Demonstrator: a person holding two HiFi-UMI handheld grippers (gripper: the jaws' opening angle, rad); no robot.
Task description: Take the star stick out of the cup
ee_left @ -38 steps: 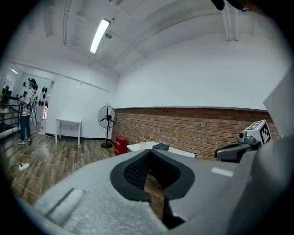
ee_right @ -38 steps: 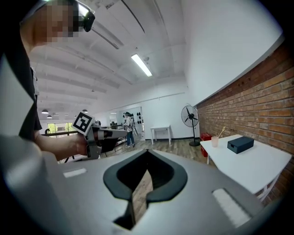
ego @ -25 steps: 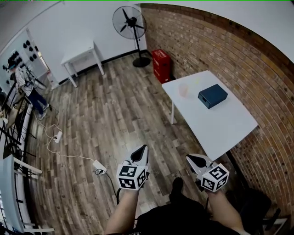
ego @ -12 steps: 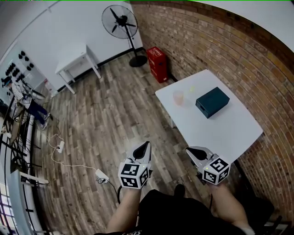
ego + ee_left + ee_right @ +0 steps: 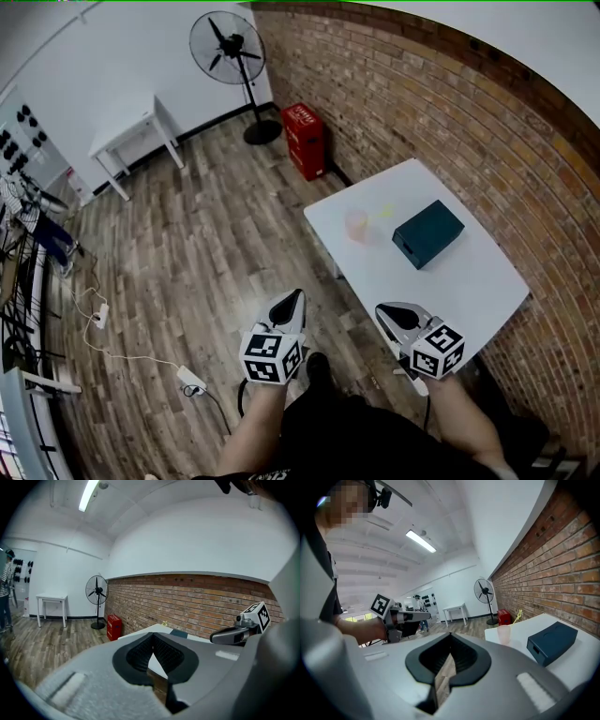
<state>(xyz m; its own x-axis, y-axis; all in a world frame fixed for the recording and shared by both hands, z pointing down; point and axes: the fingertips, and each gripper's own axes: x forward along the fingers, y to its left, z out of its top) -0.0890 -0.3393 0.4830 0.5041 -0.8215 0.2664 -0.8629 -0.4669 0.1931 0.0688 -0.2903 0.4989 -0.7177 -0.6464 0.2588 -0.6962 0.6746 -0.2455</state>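
Reading for print turns up little. The cube [image 5: 270, 356] on the left gripper [image 5: 294, 298] and the cube [image 5: 436, 349] on the right gripper [image 5: 384, 311] each carry black-and-white square markers, with no letters on them.

In the left gripper view, the left gripper [image 5: 152, 638] is clenched: its tips meet with nothing between them. The right gripper view shows the right gripper [image 5: 450, 639] clenched and empty too. In the head view both sit at about 6 o'clock, side by side over the wooden floor [image 5: 187, 253]. The right one is just at the near edge of the white worktop [image 5: 450, 291].

A white power strip [image 5: 190, 379] lies on the floor at 8 o'clock from the left gripper.

On the worktop, at 12 o'clock from the right gripper and well apart from it, stands a pale pink see-through cup [image 5: 356, 225]. The yellow star stick [image 5: 380, 214] is in it, leaning toward 2 o'clock. A dark blue box [image 5: 427, 233] sits near the cup at its 3 o'clock, with no label I can make out.

Farther off at 12 o'clock, a red crate [image 5: 305, 139] stands against the brick wall [image 5: 412, 103], its white print too small to read. Beyond it are a standing fan [image 5: 225, 47] at 11 o'clock and a small white table [image 5: 127, 136] at 10 o'clock.
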